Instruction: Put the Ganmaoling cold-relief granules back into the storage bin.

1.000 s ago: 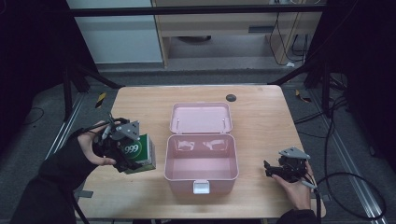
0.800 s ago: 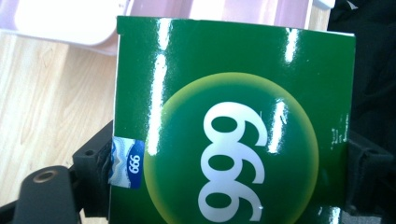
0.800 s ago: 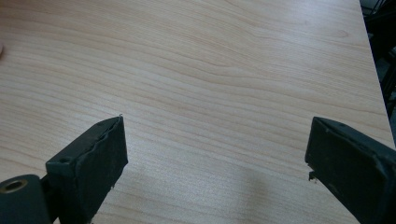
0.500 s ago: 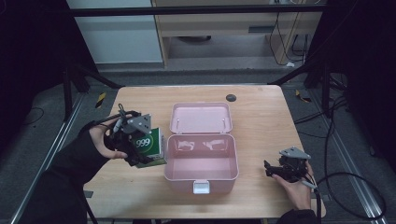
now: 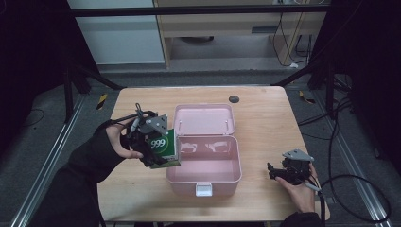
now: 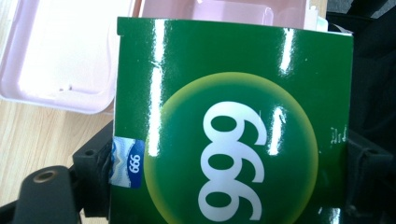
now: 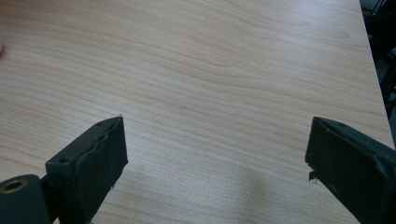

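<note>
Clearly the thing in play is a green box [image 5: 163, 147] printed with a white "999" on a yellow-green disc, held off the desk [image 5: 265, 118] by the left gripper [image 5: 152, 150], whose jaws are clamped on its 2 sides. It hangs tilted at the left wall of the pink case [image 5: 203, 177], its lower right corner over that rim, near the middle of the desk's left half. From the left gripper view the box [image 6: 233, 126] takes up most of the frame, glossy with streaks of glare, a small blue label reading "666" at its left edge and the black jaws pressed against it low on either side; behind its top edge lie the pale pink case [image 6: 60, 56] and a strip of wood. The case sits open in the middle of the desk, its tray toward the near edge with a white latch [image 5: 204, 189] on the front wall, its lid [image 5: 203, 118] laid back flat toward the far edge. A small dark round spot [image 5: 233, 99] marks the wood near the far edge. The right gripper [image 5: 274, 172] rests low by the desk's near right corner, well apart from the case, in the person's right hand [image 5: 300, 187]. Its own view shows the right gripper [image 7: 215, 154] with jaws spread wide over bare wood grain, nothing between them.
</note>
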A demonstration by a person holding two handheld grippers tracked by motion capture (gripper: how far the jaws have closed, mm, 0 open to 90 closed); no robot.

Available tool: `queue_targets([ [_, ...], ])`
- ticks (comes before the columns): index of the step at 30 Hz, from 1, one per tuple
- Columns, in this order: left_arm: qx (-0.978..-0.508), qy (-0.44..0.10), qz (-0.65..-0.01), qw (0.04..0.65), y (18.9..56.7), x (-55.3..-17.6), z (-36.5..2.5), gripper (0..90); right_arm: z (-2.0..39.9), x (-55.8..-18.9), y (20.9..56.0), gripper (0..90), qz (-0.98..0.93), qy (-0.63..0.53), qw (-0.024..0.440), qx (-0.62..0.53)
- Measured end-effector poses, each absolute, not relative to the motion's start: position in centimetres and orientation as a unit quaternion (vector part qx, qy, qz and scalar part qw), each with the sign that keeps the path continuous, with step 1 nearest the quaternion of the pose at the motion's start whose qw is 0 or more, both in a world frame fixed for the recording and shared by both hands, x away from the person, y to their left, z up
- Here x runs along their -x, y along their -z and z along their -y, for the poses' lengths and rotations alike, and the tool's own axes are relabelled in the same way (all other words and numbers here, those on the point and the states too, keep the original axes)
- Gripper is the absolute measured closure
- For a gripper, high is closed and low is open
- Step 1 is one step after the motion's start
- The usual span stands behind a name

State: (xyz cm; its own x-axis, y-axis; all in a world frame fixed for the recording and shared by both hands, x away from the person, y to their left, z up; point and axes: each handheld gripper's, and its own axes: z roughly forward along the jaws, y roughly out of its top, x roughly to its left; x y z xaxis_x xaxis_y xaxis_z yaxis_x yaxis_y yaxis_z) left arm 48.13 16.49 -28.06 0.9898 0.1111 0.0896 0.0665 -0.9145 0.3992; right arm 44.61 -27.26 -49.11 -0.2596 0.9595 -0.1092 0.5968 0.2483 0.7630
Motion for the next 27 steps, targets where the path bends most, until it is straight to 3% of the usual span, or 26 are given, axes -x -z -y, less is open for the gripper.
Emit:
queue_targets([
  [27, -0.980, -0.039, -0.016, 0.193, 29.4, -49.0, -11.8, 14.0, 27.2, -44.7, 49.3, 5.8, -0.736, -0.305, 0.293, -0.529],
])
